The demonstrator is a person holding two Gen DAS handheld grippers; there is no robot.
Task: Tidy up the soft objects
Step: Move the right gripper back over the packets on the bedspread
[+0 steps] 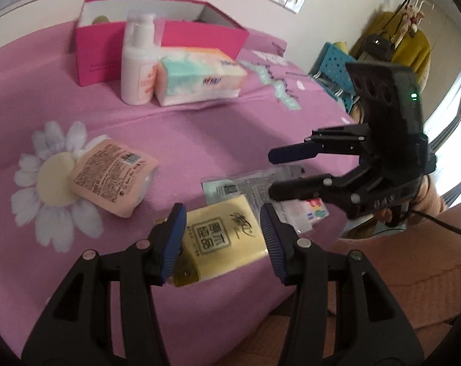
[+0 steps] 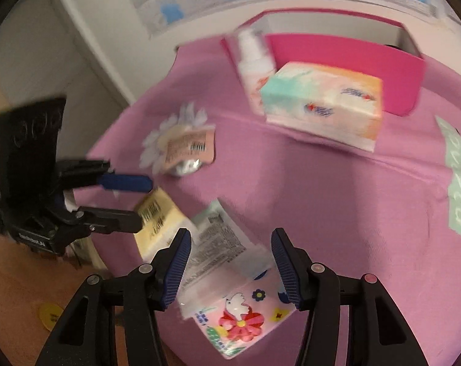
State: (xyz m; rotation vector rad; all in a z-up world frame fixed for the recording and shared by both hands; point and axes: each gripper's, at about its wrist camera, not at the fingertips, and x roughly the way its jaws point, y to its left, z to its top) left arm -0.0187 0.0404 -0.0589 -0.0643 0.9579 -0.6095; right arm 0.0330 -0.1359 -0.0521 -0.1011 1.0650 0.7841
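Observation:
A yellow tissue pack (image 1: 224, 244) lies near the front edge of the pink bed sheet (image 1: 200, 140). My left gripper (image 1: 221, 210) hovers over it, open, with a finger on each side and no pad pressing. From the right wrist view the left gripper (image 2: 145, 202) sits just short of the yellow pack (image 2: 163, 225). My right gripper (image 2: 230, 231) hangs open above a flower-printed pack (image 2: 239, 317) and a clear printed packet (image 2: 218, 241). In the left wrist view the right gripper (image 1: 270, 172) is above both, holding nothing. A peach pouch (image 1: 111, 180) lies further left.
At the back stands an open pink box (image 1: 200, 36), with a white bottle (image 1: 139, 70) and a large tissue pack (image 1: 197, 76) in front of it. A blue crate (image 1: 334, 67) is beyond the bed. A person's peach-clad lap (image 1: 398, 289) is at the bed's near edge.

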